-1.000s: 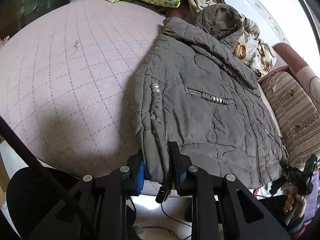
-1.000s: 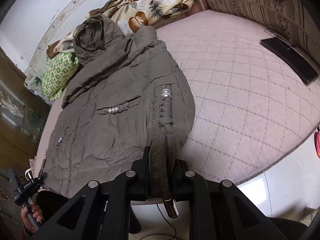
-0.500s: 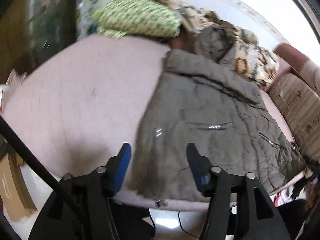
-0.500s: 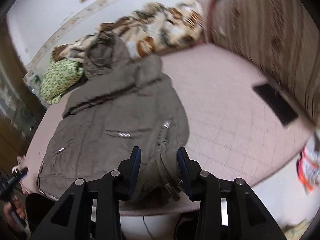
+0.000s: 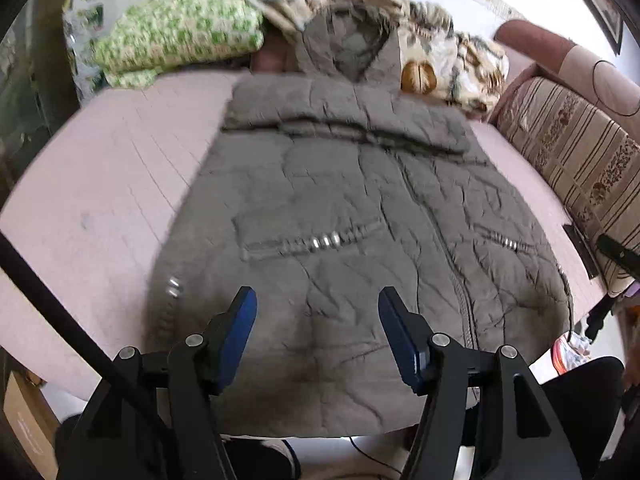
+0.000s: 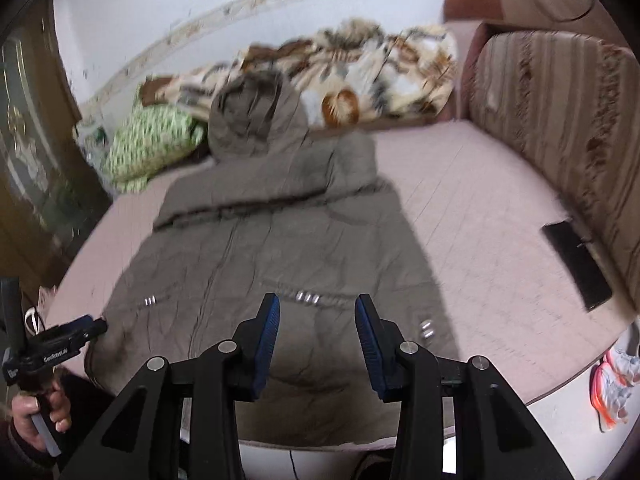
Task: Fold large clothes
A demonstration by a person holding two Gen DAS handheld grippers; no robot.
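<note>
A grey-brown hooded quilted jacket (image 5: pixel 352 216) lies flat on the pink quilted bed, hood toward the far pillows, hem at the near edge; it also shows in the right wrist view (image 6: pixel 276 240). My left gripper (image 5: pixel 318 300) is open and empty, above the hem at the jacket's left half. My right gripper (image 6: pixel 316 308) is open and empty, above the hem at the jacket's right half. The left gripper also shows in the right wrist view (image 6: pixel 52 344), held in a hand at the lower left.
A green patterned pillow (image 5: pixel 180 40) and a leaf-print blanket (image 6: pixel 360 76) lie at the bed's far end. A striped sofa back (image 6: pixel 560 120) runs along the right. A black flat object (image 6: pixel 576 264) lies on the bed's right side. Shoes (image 6: pixel 612 384) sit on the floor.
Both grippers were shut on the jacket's side folds a second ago. They have opened, let go and pulled back above the hem. The jacket now lies flat.
</note>
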